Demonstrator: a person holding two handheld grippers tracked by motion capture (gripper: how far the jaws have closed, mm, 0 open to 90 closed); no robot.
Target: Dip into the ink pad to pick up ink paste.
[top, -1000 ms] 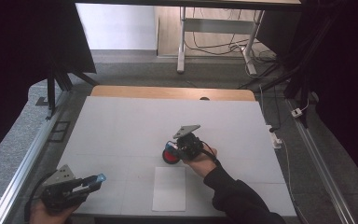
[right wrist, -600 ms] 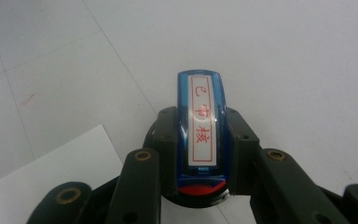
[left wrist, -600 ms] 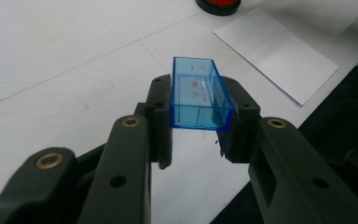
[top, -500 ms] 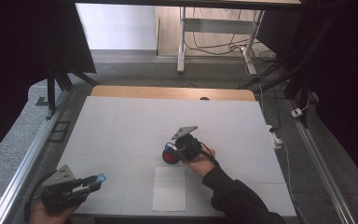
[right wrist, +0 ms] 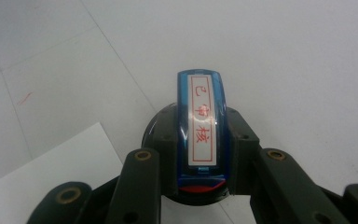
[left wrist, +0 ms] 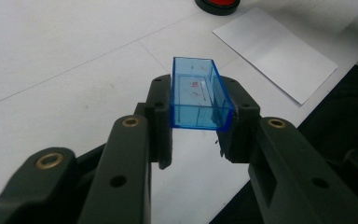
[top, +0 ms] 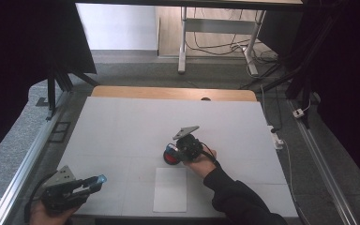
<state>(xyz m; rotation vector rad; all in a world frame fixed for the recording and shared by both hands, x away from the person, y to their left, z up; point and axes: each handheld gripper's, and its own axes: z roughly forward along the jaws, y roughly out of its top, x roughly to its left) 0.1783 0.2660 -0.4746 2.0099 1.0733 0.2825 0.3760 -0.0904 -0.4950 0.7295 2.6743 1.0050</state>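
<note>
On the white counter [top: 136, 122], seen from the high view, the left gripper [top: 93, 182] sits at about 8 o'clock near the front-left corner, held in a hand [top: 44, 214] that enters from the bottom edge. Its jaws are pinching a clear blue plastic cap [left wrist: 198, 95], an open rectangular shell gripped on its two long sides, with faint red marks inside it. The right gripper [top: 177, 151] lies close to the middle of the counter, toward 5 o'clock, with the person's dark sleeve [top: 236, 197] trailing back to the bottom edge. Its jaws are closed on a blue stamp [right wrist: 201, 135], whose white label with red characters faces the camera of the right gripper view; a red strip shows at its near end. The stamp's round black and red base [top: 170, 154] rests on the counter. A white sheet of paper [top: 170, 189] lies flat just toward 6 o'clock of the stamp, and well apart from the blue cap at its 9 o'clock.
</note>
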